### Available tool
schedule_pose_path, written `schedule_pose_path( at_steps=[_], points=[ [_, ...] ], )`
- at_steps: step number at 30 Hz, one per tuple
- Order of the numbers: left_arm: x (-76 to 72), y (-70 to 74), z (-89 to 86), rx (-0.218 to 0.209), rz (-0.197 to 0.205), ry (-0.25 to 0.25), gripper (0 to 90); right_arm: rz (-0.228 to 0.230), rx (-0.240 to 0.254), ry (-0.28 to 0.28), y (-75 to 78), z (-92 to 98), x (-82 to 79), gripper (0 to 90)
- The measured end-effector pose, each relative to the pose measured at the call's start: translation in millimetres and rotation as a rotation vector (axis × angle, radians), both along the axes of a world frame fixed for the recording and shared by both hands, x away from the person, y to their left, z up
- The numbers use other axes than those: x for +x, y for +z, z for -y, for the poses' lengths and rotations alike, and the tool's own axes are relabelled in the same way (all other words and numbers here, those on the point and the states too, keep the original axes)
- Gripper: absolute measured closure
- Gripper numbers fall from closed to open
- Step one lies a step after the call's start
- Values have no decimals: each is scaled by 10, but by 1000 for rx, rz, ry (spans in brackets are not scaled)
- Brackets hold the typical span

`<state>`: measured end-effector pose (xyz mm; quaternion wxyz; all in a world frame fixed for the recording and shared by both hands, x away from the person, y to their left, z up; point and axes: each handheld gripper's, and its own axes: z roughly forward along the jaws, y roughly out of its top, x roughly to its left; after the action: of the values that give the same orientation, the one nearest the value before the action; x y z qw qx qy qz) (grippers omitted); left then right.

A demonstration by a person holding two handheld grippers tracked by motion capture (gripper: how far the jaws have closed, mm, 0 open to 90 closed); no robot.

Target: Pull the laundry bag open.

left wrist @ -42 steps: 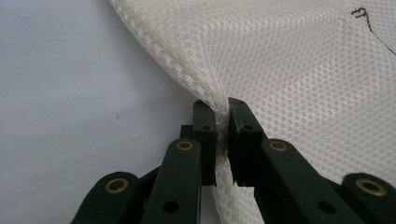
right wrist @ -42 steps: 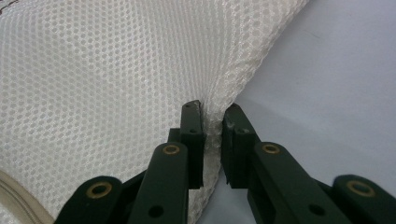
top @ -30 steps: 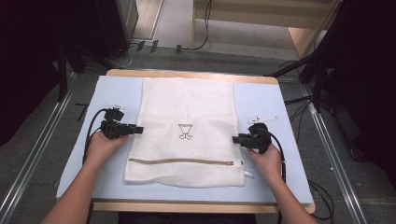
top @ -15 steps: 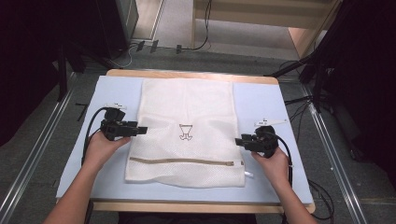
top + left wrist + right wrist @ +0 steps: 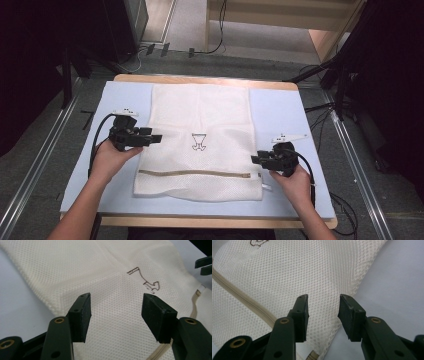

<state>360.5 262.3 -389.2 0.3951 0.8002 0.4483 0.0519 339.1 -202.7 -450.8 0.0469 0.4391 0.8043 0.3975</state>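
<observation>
A white mesh laundry bag (image 5: 200, 120) lies flat on the pale blue mat (image 5: 280, 115), with a small dark logo (image 5: 199, 142) at its middle and a beige zipper (image 5: 195, 173) across its near end. My left gripper (image 5: 157, 137) hovers over the bag's left edge. Its jaws have just been opening, and in the left gripper view they (image 5: 116, 312) stand wide above the mesh (image 5: 115, 277) with nothing between them. My right gripper (image 5: 255, 160) is at the bag's right edge near the zipper. It (image 5: 323, 315) is open over the mesh (image 5: 287, 277), having just closed a little on nothing.
The mat covers a wooden table (image 5: 200, 79), with bare blue strips on both sides of the bag. Metal rails run along the floor on either side. Cables lie on the floor behind the table, and dark equipment stands at the far left and right.
My left gripper has lifted slightly off the bag's left edge with its jaws wider apart. My right gripper has drawn back a little toward the near right edge.
</observation>
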Motion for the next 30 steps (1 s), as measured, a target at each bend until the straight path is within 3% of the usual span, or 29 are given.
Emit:
schedule_pose_path(
  at_steps=[2, 16, 29, 30],
  points=[
    [-4, -1, 111, 12, 2, -29, 421, -6, 1, 4, -5, -5, -27, 643],
    [17, -3, 414, 11, 6, -107, 425, -62, 0, 65, -63, -49, -176, 880],
    [-10, -35, 802, 11, 2, -196, 433, -89, -30, 94, -114, -27, -275, 900],
    [-22, -44, 863, 10, 1, -210, 436, -83, -50, 103, -133, -28, -286, 900]
  ],
)
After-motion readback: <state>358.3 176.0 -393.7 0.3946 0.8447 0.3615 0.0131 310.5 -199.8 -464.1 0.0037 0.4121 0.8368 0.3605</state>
